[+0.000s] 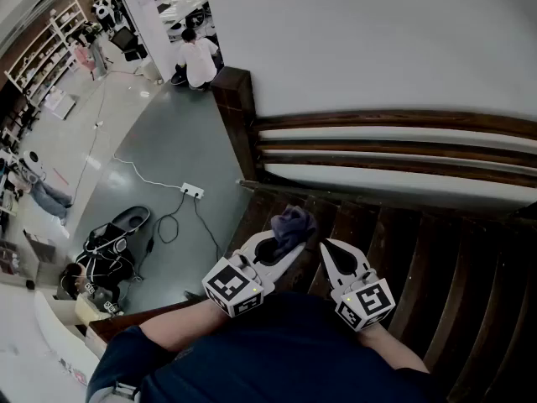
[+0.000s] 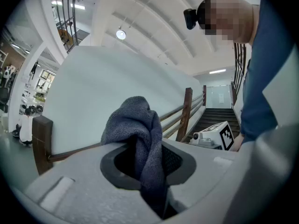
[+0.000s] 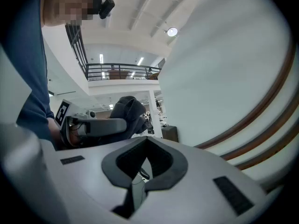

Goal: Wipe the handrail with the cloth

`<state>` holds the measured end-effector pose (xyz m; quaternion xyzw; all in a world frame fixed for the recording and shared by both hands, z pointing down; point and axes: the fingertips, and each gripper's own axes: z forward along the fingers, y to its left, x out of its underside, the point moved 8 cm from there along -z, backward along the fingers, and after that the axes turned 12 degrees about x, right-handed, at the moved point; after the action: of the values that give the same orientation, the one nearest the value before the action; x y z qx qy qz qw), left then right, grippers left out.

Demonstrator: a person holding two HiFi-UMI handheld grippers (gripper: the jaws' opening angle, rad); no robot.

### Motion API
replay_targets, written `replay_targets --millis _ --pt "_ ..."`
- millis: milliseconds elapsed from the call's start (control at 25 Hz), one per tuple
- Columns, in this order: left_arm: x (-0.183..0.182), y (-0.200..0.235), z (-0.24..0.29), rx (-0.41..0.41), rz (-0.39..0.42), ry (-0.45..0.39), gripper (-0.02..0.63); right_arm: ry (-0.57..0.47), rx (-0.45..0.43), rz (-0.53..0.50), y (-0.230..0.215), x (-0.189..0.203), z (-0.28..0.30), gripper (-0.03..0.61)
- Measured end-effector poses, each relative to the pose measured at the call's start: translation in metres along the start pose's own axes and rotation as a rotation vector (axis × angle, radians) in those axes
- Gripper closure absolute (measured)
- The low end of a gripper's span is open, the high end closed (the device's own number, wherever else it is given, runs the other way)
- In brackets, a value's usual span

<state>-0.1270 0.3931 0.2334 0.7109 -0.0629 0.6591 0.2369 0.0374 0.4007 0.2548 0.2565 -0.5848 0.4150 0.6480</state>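
Observation:
A grey-purple cloth (image 1: pixel 292 223) is bunched at the tip of my left gripper (image 1: pixel 295 240), which is shut on it. In the left gripper view the cloth (image 2: pixel 136 125) rises from between the jaws and hangs down over them. My right gripper (image 1: pixel 326 248) is close to the right of the left one, shut with nothing in it; its tips (image 3: pixel 145 140) meet. The dark wooden handrail (image 1: pixel 394 120) runs along the white wall ahead, apart from both grippers, and ends at a newel post (image 1: pixel 235 112). The handrail (image 3: pixel 261 106) also shows in the right gripper view.
I stand on dark wooden stair treads (image 1: pixel 436 267). Below at the left lies a grey floor with a white power strip (image 1: pixel 192 191) and cable, and a black bag-like object (image 1: pixel 113 242). A person in white (image 1: pixel 197 57) crouches farther off.

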Motion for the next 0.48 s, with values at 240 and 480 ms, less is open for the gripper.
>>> replay_targets --millis 240,480 --pt "0.0001 0.0008 0.0003 0.003 0.003 0.0 0.536 0.004 0.009 0.003 -0.0002 -0.0001 0.0004 0.57" --pt "-0.0011 0.001 0.0 0.009 -0.005 0.002 0.536 0.0 0.002 -0.006 0.0012 -0.0017 0.0013 0.57"
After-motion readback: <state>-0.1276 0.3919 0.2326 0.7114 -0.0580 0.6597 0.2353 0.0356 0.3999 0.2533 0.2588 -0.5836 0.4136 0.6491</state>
